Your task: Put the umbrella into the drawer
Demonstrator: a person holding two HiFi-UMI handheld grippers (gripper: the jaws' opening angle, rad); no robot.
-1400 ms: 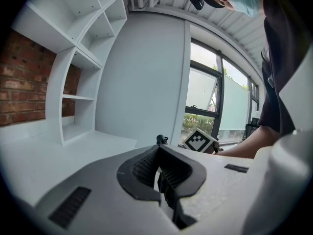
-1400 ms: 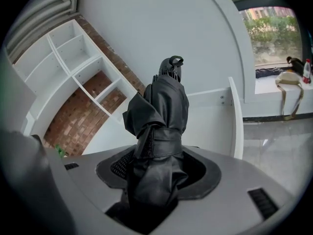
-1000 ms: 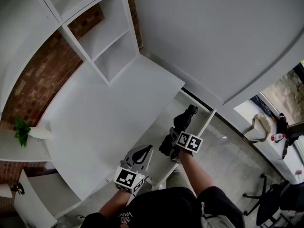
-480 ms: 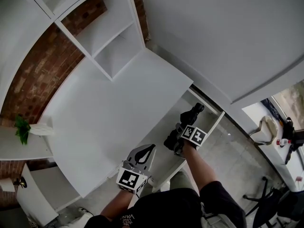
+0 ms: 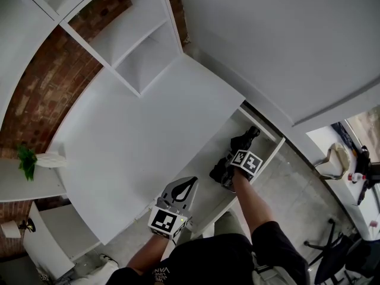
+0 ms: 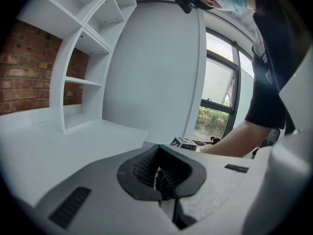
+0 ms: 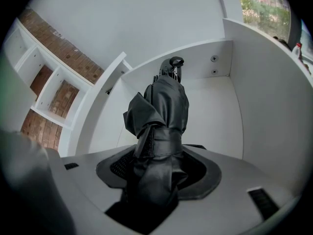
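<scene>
**Head view.** The right gripper [image 5: 236,158] holds the folded black umbrella [image 5: 244,140] over the open drawer [image 5: 270,156], which stands out from under the white counter [image 5: 136,141]. The umbrella's long axis runs roughly along the drawer's length. The left gripper [image 5: 185,186] hangs above the drawer's near end, carrying nothing.

**Left gripper view.** The jaws [image 6: 159,177] are closed together and empty.

**Right gripper view.** The jaws [image 7: 156,165] stand wide and clamp the umbrella [image 7: 164,106] near its strap. Its capped end points away from the gripper, toward the drawer's [image 7: 215,111] far wall.

**Assessment.** The umbrella appears not yet laid down. It should be kept parallel to the side walls, lowered until it rests on the drawer floor, and released only then. The far end must clear the back wall.
</scene>
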